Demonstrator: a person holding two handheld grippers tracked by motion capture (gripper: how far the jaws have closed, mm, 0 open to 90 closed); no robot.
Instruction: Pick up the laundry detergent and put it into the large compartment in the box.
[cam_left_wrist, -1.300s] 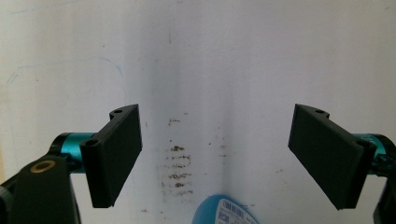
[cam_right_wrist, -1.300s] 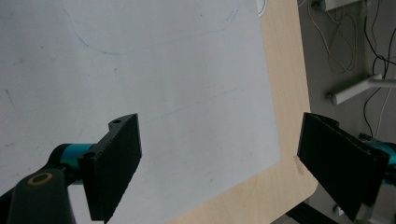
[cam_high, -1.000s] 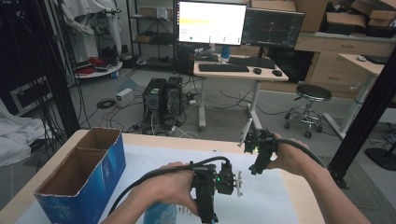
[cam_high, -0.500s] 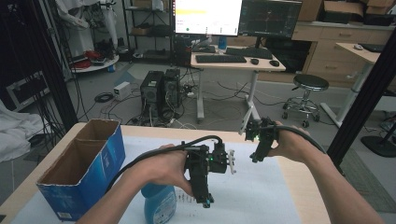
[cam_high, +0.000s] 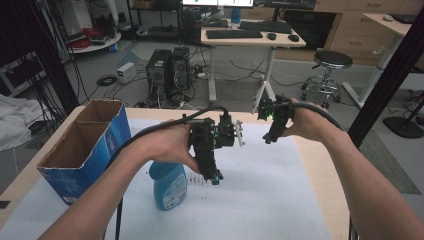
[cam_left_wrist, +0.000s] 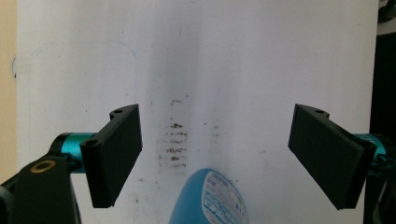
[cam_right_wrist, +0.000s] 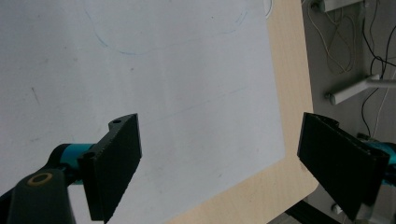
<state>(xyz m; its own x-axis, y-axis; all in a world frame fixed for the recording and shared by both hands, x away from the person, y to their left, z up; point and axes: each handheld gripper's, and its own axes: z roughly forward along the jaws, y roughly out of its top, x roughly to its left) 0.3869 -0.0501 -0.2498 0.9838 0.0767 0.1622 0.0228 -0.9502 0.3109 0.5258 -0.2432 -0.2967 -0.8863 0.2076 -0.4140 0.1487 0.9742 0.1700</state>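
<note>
A blue spray-type bottle (cam_high: 169, 186) with a white label lies on the white sheet (cam_high: 270, 200), just left of my left gripper (cam_high: 215, 177). That gripper points down at the sheet, jaws wide apart and empty. In the left gripper view the bottle's (cam_left_wrist: 210, 198) rounded end pokes up between and below the jaws of my left gripper (cam_left_wrist: 217, 123). My right gripper (cam_high: 269, 139) hovers over the far right part of the sheet. It stands open (cam_right_wrist: 219, 135) with nothing between its jaws, above the sheet's corner and the table edge (cam_right_wrist: 289, 140).
An open blue cardboard box (cam_high: 82, 147) stands at the table's left. Small dark stains (cam_left_wrist: 175, 140) mark the sheet beside the bottle. Beyond the table are a desk (cam_high: 250, 37), a stool (cam_high: 330, 62), computer towers (cam_high: 167, 75) and floor cables.
The view has shifted so more of the near table shows, and the bottle has come into sight. Both grippers keep about the same places over the sheet, still open.
</note>
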